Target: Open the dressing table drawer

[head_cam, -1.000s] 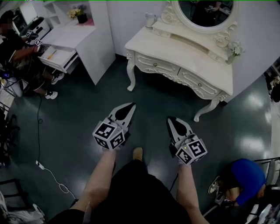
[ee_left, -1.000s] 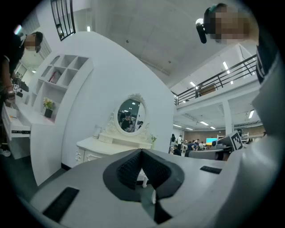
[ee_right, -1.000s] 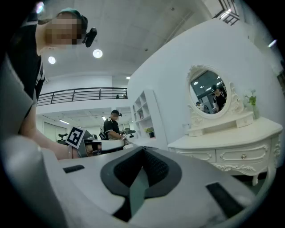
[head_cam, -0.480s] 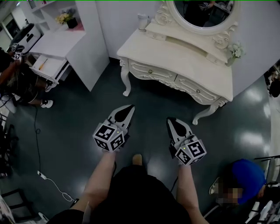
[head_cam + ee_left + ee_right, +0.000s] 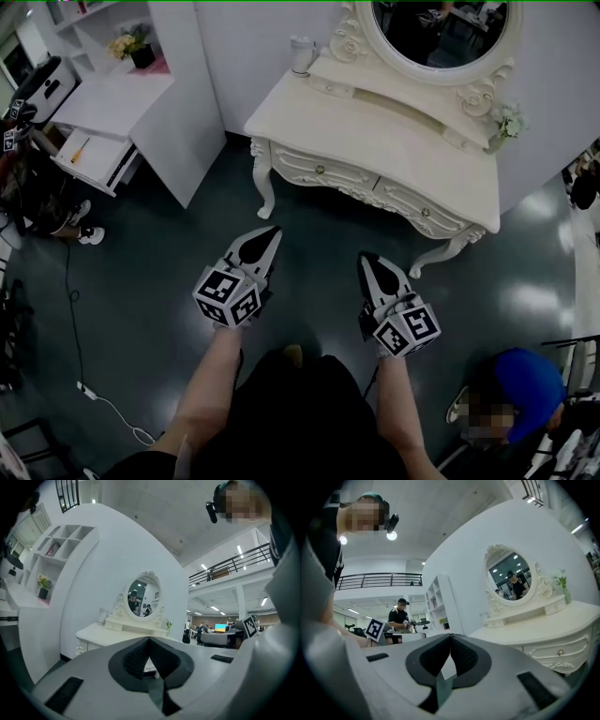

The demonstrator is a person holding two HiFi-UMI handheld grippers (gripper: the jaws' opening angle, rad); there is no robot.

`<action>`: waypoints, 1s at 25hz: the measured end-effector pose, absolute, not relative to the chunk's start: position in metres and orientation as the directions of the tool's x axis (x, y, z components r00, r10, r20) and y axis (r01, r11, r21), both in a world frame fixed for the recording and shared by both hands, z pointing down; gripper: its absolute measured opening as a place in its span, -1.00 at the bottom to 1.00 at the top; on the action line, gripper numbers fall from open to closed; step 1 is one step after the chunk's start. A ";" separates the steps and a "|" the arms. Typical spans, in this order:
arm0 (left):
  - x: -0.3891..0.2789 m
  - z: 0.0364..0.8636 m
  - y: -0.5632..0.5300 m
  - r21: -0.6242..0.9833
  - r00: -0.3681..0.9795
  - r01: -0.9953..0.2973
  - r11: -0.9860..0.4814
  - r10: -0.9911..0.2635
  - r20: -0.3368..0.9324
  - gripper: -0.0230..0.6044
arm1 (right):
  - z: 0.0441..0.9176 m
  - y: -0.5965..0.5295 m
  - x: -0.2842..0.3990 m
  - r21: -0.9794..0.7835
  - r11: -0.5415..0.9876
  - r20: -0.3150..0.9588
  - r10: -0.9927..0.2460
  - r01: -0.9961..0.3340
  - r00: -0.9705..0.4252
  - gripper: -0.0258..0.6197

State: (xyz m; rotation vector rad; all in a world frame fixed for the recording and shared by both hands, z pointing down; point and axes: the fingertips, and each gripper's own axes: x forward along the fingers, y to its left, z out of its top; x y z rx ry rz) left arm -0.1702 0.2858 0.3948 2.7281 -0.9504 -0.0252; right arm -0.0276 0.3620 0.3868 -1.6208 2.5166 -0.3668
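A dark, shiny floor [image 5: 141,281] fills most of the head view. On it, against the white wall, stands the cream dressing table [image 5: 375,127] with curved carved legs, and it takes the upper middle of that view. To its left stands a white desk [image 5: 112,94] with shelves above it, and a drawer of this desk [image 5: 94,159] is pulled out. At the back of the dressing table rises an oval mirror [image 5: 441,28] in a carved frame. A person in a blue cap [image 5: 530,380] is low at the right edge, and another person [image 5: 28,178] sits at the far left beside the white desk. The person who wears the camera holds both grippers level over the floor, side by side, pointing toward the front of the dressing table and well apart from it. The left gripper [image 5: 272,232] has its jaws pressed together with nothing between them. The right gripper [image 5: 367,259] also has its jaws closed at the tips and it holds nothing. Each gripper carries a cube with square markers near the hand. The front of the dressing table has two drawers: the left drawer [image 5: 320,170] and the right drawer [image 5: 424,212], each with a small round knob, and both are pushed fully in. On the table top a white jar [image 5: 300,52] stands at the back left corner and a small vase with flowers [image 5: 506,122] stands at the right, beside the mirror frame. A thin white cable [image 5: 103,394] lies on the floor at the lower left.
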 end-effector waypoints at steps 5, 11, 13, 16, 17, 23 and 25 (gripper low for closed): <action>-0.178 0.392 0.271 0.247 0.778 -0.618 -0.746 -0.625 0.061 -0.91 | 0.382 0.349 -0.029 -0.279 0.381 0.023 -0.915 -0.882 -0.402 -0.90; -0.179 0.394 0.255 0.247 0.767 -0.631 -0.735 -0.639 0.058 -0.91 | 0.387 0.330 -0.027 -0.299 0.392 0.016 -0.910 -0.870 -0.415 -0.90; -0.182 0.393 0.246 0.244 0.761 -0.639 -0.730 -0.646 0.057 -0.91 | 0.388 0.318 -0.027 -0.302 0.397 0.010 -0.908 -0.867 -0.420 -0.90; -0.186 0.392 0.231 0.239 0.752 -0.650 -0.721 -0.656 0.065 -0.91 | 0.385 0.299 -0.028 -0.300 0.416 -0.004 -0.901 -0.859 -0.435 -0.90; -0.186 0.392 0.225 0.236 0.749 -0.654 -0.719 -0.659 0.068 -0.91 | 0.384 0.293 -0.027 -0.300 0.424 -0.009 -0.897 -0.855 -0.441 -0.90; -0.173 0.389 0.181 0.230 0.735 -0.669 -0.707 -0.675 0.064 -0.91 | 0.384 0.247 -0.015 -0.305 0.449 -0.010 -0.883 -0.840 -0.469 -0.90; -0.165 0.388 0.166 0.224 0.737 -0.667 -0.710 -0.673 0.063 -0.91 | 0.384 0.232 -0.009 -0.305 0.455 -0.012 -0.880 -0.837 -0.474 -0.90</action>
